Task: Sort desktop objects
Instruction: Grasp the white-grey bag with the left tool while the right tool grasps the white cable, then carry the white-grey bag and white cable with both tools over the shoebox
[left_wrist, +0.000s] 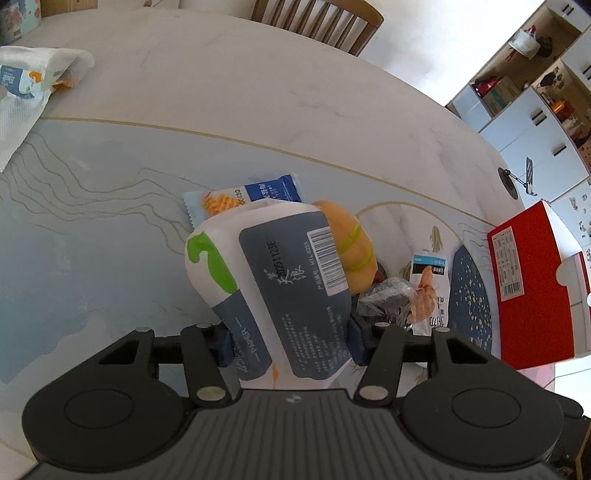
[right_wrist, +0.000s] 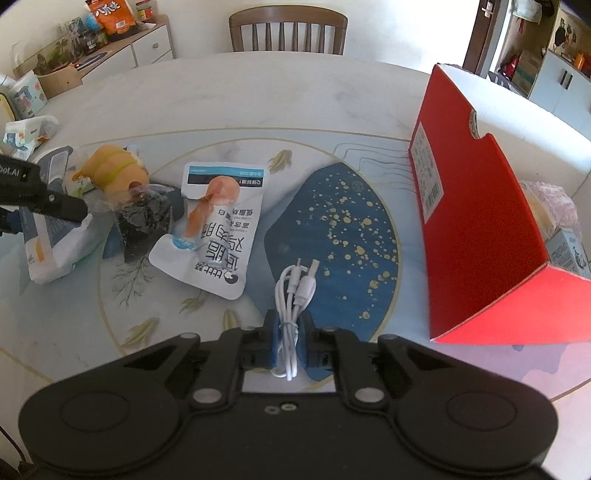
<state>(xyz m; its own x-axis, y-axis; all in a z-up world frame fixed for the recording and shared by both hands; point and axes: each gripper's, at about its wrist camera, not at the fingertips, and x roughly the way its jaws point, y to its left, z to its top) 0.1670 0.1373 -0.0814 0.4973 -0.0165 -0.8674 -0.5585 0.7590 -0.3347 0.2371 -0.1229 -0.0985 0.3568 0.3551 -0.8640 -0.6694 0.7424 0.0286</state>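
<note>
Tissue pack (left_wrist: 273, 288) hiding left gripper (left_wrist: 291, 336) pads; red box (right_wrist: 491, 229) contents mostly hidden, cropped right.

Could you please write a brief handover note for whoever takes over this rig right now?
Left gripper: fingers shut on the tissue pack.
Right gripper: fingers shut on the bundled white cable.
Done: the red box already holds some packets at its far end.
Left on the table: chicken-breast pouch, orange plush toy, dark wrapped snack and blue snack packet, clustered to the box's left.
</note>
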